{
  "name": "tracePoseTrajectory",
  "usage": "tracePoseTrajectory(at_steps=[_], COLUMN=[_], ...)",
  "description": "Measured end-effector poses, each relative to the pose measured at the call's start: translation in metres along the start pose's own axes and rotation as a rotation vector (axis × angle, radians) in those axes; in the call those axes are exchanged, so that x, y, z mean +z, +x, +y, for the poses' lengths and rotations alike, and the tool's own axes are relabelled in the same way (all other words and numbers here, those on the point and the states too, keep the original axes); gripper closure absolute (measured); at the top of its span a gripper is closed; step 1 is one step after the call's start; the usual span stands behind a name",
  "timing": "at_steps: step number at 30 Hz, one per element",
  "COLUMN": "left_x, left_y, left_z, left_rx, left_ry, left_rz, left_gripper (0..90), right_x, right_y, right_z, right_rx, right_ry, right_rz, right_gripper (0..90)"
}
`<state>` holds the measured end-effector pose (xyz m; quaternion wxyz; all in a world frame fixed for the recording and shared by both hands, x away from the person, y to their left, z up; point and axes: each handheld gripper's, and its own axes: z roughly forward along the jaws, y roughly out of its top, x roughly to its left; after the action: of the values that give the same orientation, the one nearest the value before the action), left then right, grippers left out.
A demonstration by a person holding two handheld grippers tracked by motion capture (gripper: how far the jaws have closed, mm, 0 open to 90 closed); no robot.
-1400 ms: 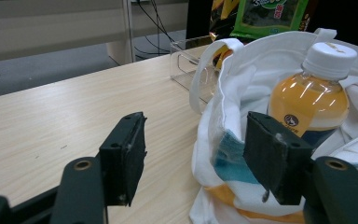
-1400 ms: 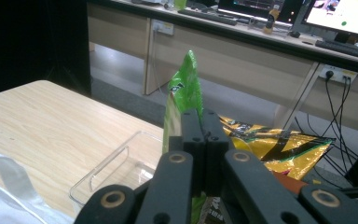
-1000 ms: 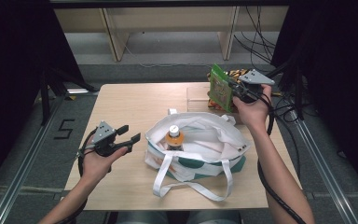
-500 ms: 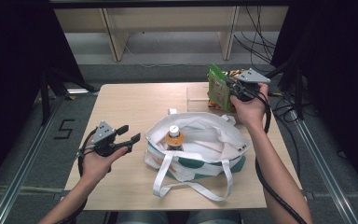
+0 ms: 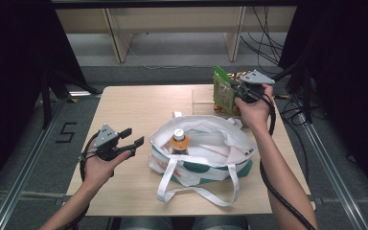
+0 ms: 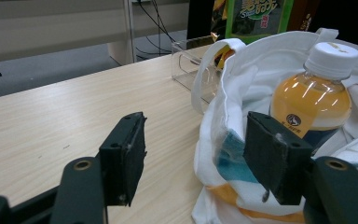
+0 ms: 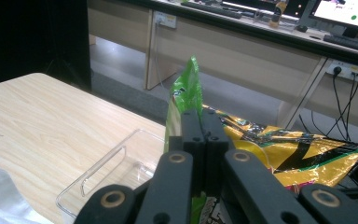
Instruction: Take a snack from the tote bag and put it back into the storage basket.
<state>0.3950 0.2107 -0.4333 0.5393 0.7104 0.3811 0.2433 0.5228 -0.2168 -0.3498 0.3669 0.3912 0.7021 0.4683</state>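
Observation:
My right gripper (image 5: 235, 91) is shut on the edge of a green snack packet (image 5: 223, 91), held upright above the table's far right corner. From the right gripper view, its jaws pinch the green packet (image 7: 185, 91) flat. A white tote bag (image 5: 215, 143) lies open in the middle of the table. An orange drink bottle (image 5: 179, 141) with a white cap stands inside it. My left gripper (image 5: 133, 136) hovers open just left of the bag. In the left gripper view, the gripper (image 6: 198, 140) faces the bag's rim (image 6: 233, 84) and the bottle (image 6: 314, 100).
A clear plastic tray (image 5: 202, 99) sits on the table beyond the bag, under the green packet. A yellow and black snack bag (image 7: 298, 154) lies behind the packet at the table's far right edge. Bare tabletop (image 5: 134, 105) stretches left of the bag. The bag's handles (image 5: 196, 191) trail toward the front edge.
The right gripper has shifted slightly up and left with the green packet in it. The left gripper has stayed where it was.

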Motion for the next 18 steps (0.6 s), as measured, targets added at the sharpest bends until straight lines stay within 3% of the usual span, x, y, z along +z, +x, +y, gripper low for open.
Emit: tracePoseTrajectory(at_steps=[18], left_x=[0.0003], left_y=[-0.0003], left_z=[-0.0003], left_rx=[0.002], left_ry=[0.002], left_rz=[0.000], left_gripper=[38.2], right_x=[0.0104], right_y=[-0.0029], right_z=[-0.0033], right_rx=[-0.017], right_ry=[0.018], right_rz=[0.002], right_gripper=[90.0])
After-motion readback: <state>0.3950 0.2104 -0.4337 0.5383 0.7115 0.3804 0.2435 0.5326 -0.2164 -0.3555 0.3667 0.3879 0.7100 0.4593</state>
